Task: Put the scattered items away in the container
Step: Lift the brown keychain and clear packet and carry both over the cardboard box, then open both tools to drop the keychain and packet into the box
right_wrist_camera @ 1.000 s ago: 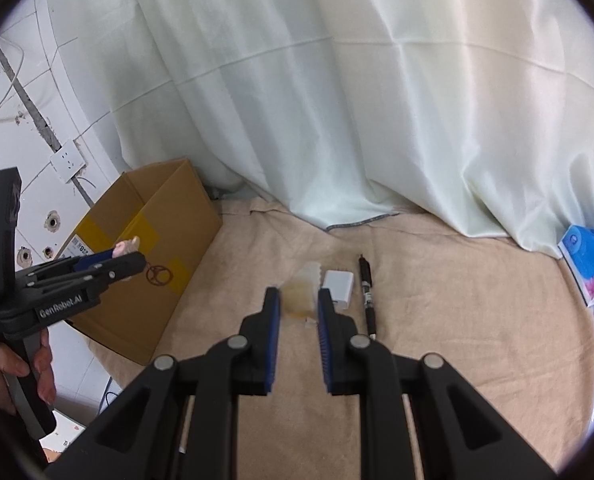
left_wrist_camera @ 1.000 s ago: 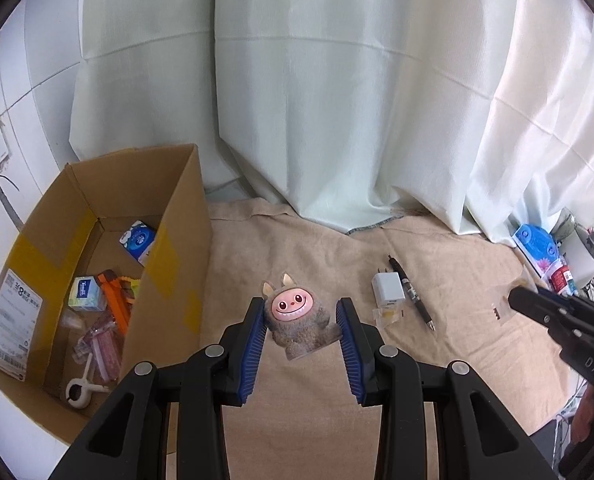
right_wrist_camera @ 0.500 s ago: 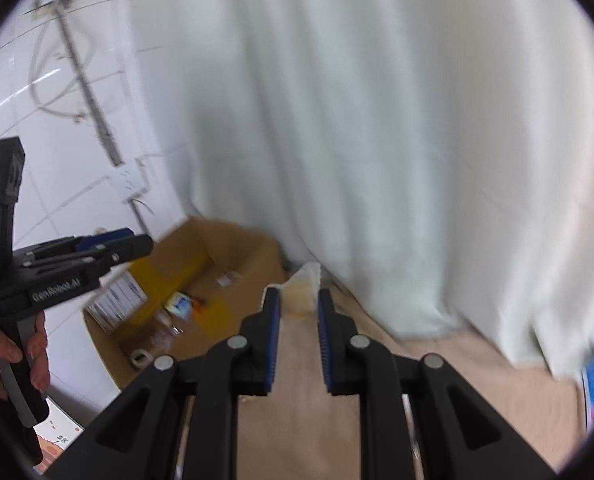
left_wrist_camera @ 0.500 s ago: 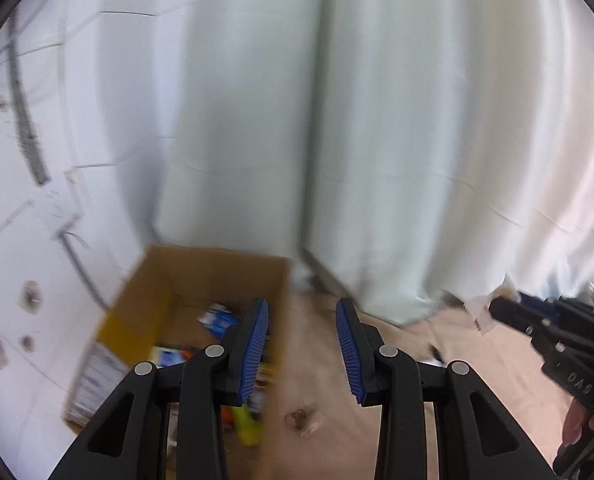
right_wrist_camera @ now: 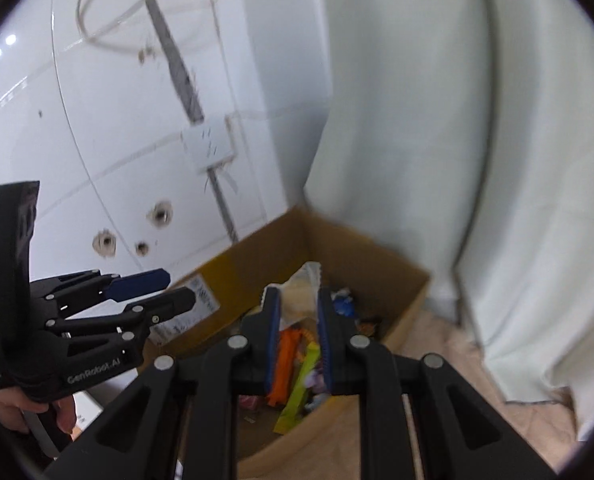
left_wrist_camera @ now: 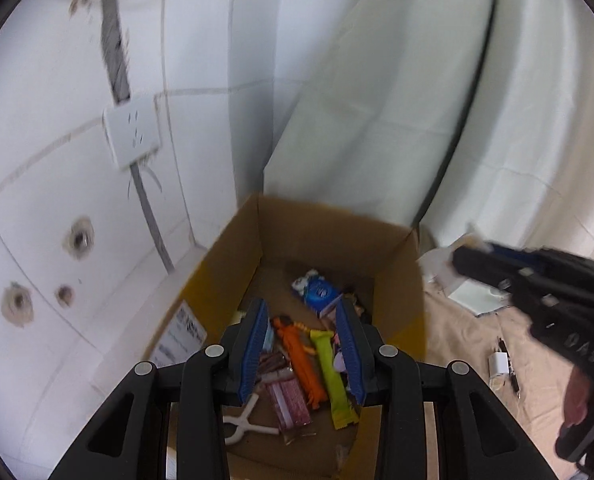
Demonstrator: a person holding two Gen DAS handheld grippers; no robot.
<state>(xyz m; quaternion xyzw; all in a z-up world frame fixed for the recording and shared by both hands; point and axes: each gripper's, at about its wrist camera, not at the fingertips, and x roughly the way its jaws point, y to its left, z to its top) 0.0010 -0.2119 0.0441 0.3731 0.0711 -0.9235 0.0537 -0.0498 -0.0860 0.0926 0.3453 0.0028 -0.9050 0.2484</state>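
Note:
An open cardboard box [left_wrist_camera: 329, 236] stands against the white wall. In it lie an orange toy [left_wrist_camera: 297, 352], a yellow-green packet [left_wrist_camera: 333, 376], a blue tissue pack [left_wrist_camera: 317, 292] and a white forked piece [left_wrist_camera: 245, 420]. My left gripper [left_wrist_camera: 301, 304] hangs open over the box with nothing between its fingers. My right gripper [right_wrist_camera: 297, 294] is shut on a clear plastic packet [right_wrist_camera: 301, 278] with yellowish contents, held above the box [right_wrist_camera: 361, 256]. The left wrist view shows the right gripper [left_wrist_camera: 457, 254] near the box's right wall. The left gripper [right_wrist_camera: 177, 289] is at the left in the right wrist view.
On the beige cloth [left_wrist_camera: 457, 340] right of the box lie a white charger [left_wrist_camera: 498, 362] and a black pen [left_wrist_camera: 511, 368]. A white curtain [left_wrist_camera: 377, 120] hangs behind. A wall socket [left_wrist_camera: 133, 136] is above the box. A hand [right_wrist_camera: 13, 412] holds the left gripper.
Both grippers swung left from the cloth to above the box. The right one carried the clear packet along. The left one left the plush toy behind, which is now out of view.

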